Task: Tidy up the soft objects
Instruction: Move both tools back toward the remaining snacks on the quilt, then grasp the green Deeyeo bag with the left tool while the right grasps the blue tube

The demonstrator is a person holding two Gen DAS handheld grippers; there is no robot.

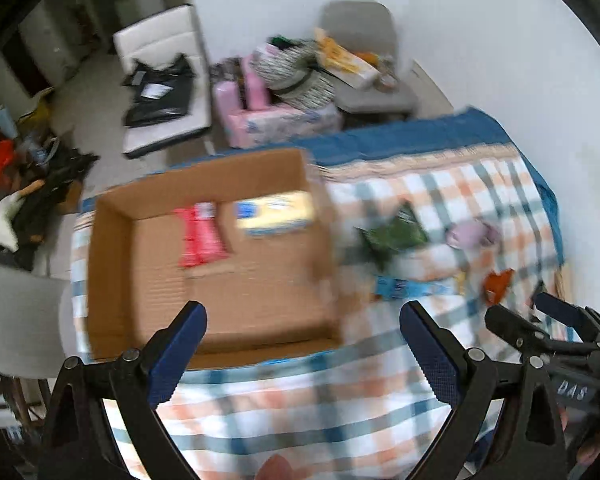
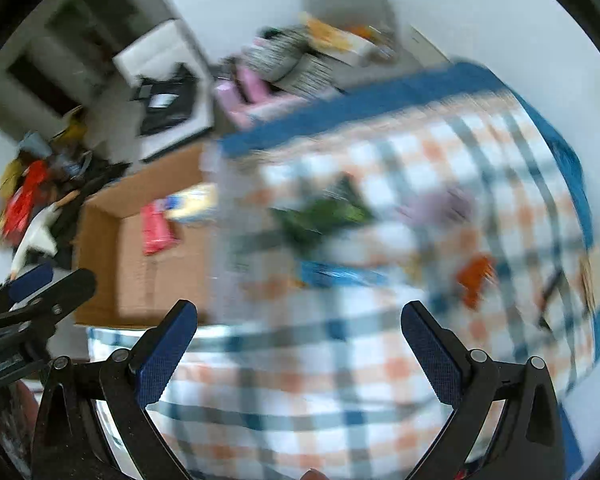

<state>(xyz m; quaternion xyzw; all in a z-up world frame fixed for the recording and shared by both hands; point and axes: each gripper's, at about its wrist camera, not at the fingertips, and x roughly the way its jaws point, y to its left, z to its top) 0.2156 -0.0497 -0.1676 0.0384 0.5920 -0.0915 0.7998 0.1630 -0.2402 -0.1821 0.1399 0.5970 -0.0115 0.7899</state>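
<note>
An open cardboard box [image 1: 140,280] sits on the checked tablecloth [image 1: 300,400] and holds a red pack [image 1: 202,236] and a yellow-and-blue pack [image 1: 276,214]. Right of the box lie a green packet [image 1: 394,236], a pale purple soft item [image 1: 470,234], a blue packet [image 1: 412,288] and an orange item [image 1: 498,282]. My left gripper [image 1: 302,316] is open and empty above the box's near edge. My right gripper [image 2: 300,316] is open and empty over the cloth, short of the green packet [image 2: 324,212] and blue packet [image 2: 340,274]. The right wrist view is blurred.
Behind the table stand a white chair [image 1: 160,80] with a black bag, a grey chair [image 1: 364,60] with clutter, and pink packs [image 1: 260,116]. A pile of things [image 1: 16,184] lies on the floor at left. A white wall is on the right.
</note>
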